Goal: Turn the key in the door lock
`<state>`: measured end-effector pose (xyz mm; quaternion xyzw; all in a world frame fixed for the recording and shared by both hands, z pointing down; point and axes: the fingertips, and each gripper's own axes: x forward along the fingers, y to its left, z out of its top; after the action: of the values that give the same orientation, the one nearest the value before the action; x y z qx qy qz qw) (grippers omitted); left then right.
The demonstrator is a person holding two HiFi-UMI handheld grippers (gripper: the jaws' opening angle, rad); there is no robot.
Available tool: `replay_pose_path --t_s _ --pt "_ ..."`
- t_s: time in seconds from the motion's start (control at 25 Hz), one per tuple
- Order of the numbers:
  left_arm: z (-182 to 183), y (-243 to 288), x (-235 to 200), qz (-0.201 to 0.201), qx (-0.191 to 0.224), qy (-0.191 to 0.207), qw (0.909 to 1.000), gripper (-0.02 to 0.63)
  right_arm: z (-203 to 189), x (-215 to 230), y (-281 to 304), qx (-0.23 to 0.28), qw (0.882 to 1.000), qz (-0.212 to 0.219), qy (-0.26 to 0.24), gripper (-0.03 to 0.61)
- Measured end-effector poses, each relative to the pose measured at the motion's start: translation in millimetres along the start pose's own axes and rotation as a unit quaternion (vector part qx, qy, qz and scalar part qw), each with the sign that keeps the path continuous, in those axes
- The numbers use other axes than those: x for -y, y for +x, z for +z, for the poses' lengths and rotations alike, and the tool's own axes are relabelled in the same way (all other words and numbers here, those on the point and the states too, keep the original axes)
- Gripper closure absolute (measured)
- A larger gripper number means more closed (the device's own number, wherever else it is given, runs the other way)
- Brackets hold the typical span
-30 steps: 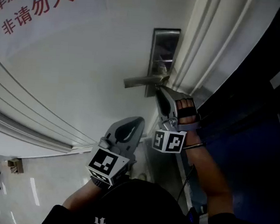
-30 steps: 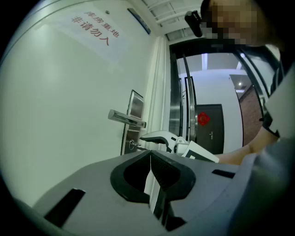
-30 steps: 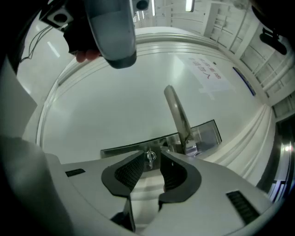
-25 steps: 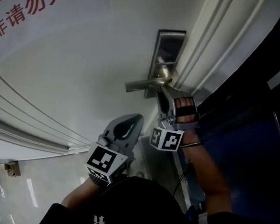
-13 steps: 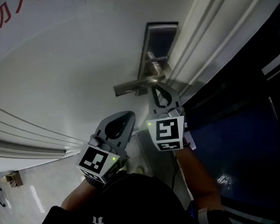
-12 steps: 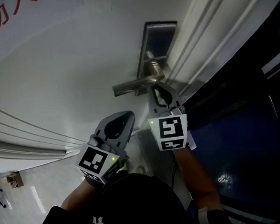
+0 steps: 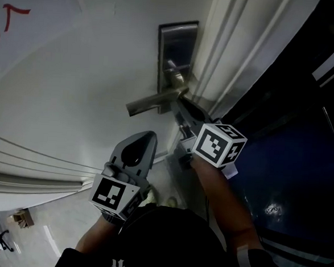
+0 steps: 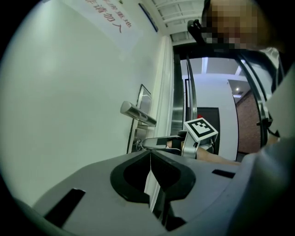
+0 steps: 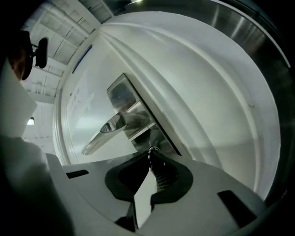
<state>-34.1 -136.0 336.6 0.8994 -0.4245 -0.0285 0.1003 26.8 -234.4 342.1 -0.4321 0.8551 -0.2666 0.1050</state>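
Key point(image 9: 152, 148) sits in the lock just under the door handle point(image 7: 156, 101). Only a tiny shiny bit of it shows. The right tongs point(image 7: 179, 104) are pressed together on the key and pinch it at their very tips, right below the door handle. A person's arm point(image 7: 225, 202) reaches up to hold them.

The door handle is a long silver bar. It sticks out to the left from a shiny lock plate point(image 7: 174, 42) on the white door point(image 7: 73, 83).

The left tongs point(image 7: 148, 135) are lower than the door handle and a bit to its left, well apart from it. They are pressed together too, with nothing between them, and they touch nothing. They point up along the door.

Red writing point(image 7: 12, 19) is on the door, far up and to the left of the door handle.
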Motion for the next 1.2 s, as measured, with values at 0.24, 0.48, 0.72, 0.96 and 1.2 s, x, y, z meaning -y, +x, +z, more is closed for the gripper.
replay_pose_path --t_s 0.24,0.48,0.72,0.96,1.2 --pt "2 1 7 0.0 0.001 0.007 1.0 0.606 -1 2 -1 0.005 0.997 0.021 0.069 0.555" --pt "5 1 10 0.004 0.003 0.012 0.9999 0.606 2 1 1 0.015 0.985 0.064 0.159 0.555" --pt "5 2 13 0.005 0.002 0.013 0.9999 0.606 -6 11 -1 0.011 0.944 0.102 0.314 0.543" --pt "6 3 15 0.005 0.002 0.012 0.9999 0.606 -6 11 1 0.022 0.913 0.136 0.384 0.538" --pt "8 3 19 0.005 0.004 0.013 0.9999 0.606 -7 11 1 0.042 0.878 0.177 0.443 0.538"
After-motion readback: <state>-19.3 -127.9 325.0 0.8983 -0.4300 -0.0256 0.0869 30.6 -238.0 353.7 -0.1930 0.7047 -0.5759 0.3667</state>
